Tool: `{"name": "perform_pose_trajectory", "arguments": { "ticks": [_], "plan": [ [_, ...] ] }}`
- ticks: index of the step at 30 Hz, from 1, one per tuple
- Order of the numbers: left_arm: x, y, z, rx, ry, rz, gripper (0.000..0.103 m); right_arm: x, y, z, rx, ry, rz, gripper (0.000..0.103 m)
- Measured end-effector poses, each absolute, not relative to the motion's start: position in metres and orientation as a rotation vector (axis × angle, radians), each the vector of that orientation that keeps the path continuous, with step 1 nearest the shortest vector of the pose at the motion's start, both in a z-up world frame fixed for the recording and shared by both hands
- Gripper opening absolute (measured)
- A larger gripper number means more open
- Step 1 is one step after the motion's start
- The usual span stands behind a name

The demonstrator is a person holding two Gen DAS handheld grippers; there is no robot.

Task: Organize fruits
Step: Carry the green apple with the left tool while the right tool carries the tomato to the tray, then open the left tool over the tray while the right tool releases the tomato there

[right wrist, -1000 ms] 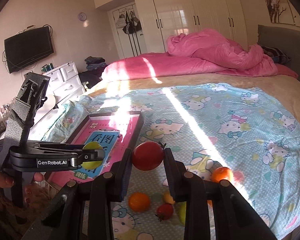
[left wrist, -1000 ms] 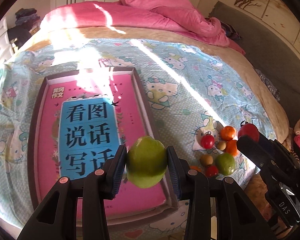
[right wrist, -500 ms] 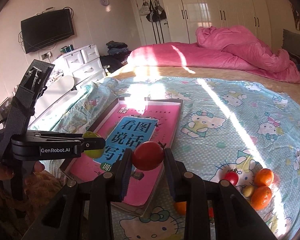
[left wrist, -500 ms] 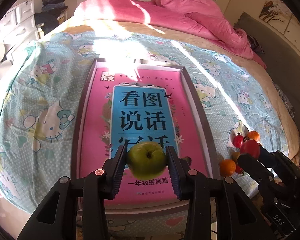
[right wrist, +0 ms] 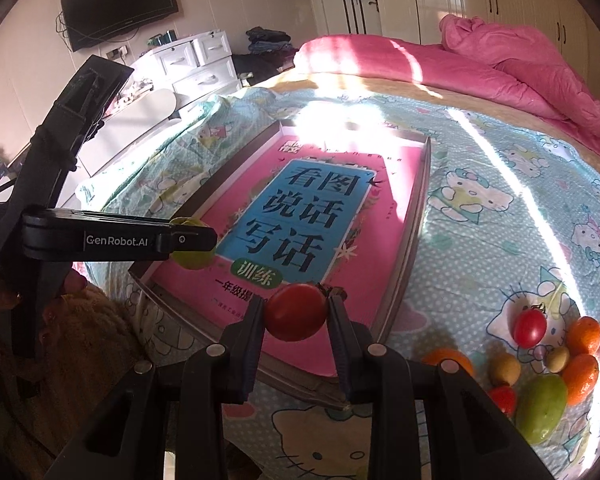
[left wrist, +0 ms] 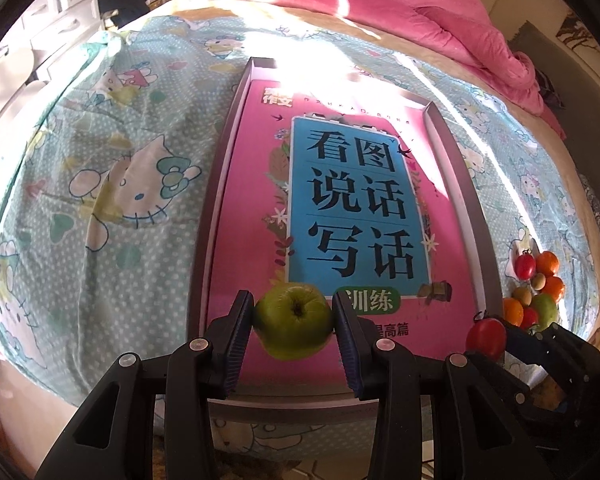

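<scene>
**Green and red fruit held over the tray**

Green apple is clamped between the blue-padded fingers of the left gripper, gripped at its widest sides with the stem end turned toward the camera, so that the round skin cannot roll out. It is held just above the near end of the tray, which is lined with a pink book cover; whether the apple touches that cover cannot be told. A red tomato is pinched in the same way by the right gripper, which is kept beside the tray's near right corner, seemingly so that both fruits can be set down together.

The tray is laid flat on the cartoon-print bedsheet, presumably as the collecting place, and no fruit is seen lying in it yet. The remaining fruit is left in a small cluster on the sheet, well apart from the tray to its right: a cherry tomato, oranges, a green fruit and small tan ones.

The task is judged to be at an early stage. A low, gentle release is called for, since round fruit could roll on the smooth cover.
</scene>
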State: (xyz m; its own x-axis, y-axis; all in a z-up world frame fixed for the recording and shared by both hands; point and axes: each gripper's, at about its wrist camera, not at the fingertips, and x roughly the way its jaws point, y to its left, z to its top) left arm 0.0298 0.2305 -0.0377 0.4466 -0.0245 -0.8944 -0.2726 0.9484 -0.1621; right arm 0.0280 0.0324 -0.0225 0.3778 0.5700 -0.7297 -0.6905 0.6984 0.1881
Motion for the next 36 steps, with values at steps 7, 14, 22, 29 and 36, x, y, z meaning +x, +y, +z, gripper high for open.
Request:
{"name": "perform_pose_trajectory", "arguments": {
  "ticks": [7, 14, 22, 29, 36],
  "plan": [
    [0.03, 0.229, -0.037, -0.28, 1.093, 0.168, 0.042, 0.024, 0.045, -0.04, -0.195, 0.922, 0.802, 0.032],
    [0.032, 0.231, -0.039, -0.287, 1.1, 0.189, 0.044, 0.025, 0.041, -0.044, -0.185, 0.946, 0.793, 0.032],
    [0.031, 0.232, -0.04, -0.284, 1.105, 0.201, 0.044, 0.025, 0.031, -0.042, -0.157, 0.944, 0.796, 0.037],
    [0.033, 0.227, -0.034, -0.264, 1.077, 0.191, 0.045, 0.021, 0.018, -0.033, -0.126, 0.911, 0.79, 0.046],
    [0.035, 0.221, -0.027, -0.243, 1.041, 0.175, 0.057, 0.018, 0.004, -0.025, -0.102, 0.885, 0.77, 0.047]
  ]
}}
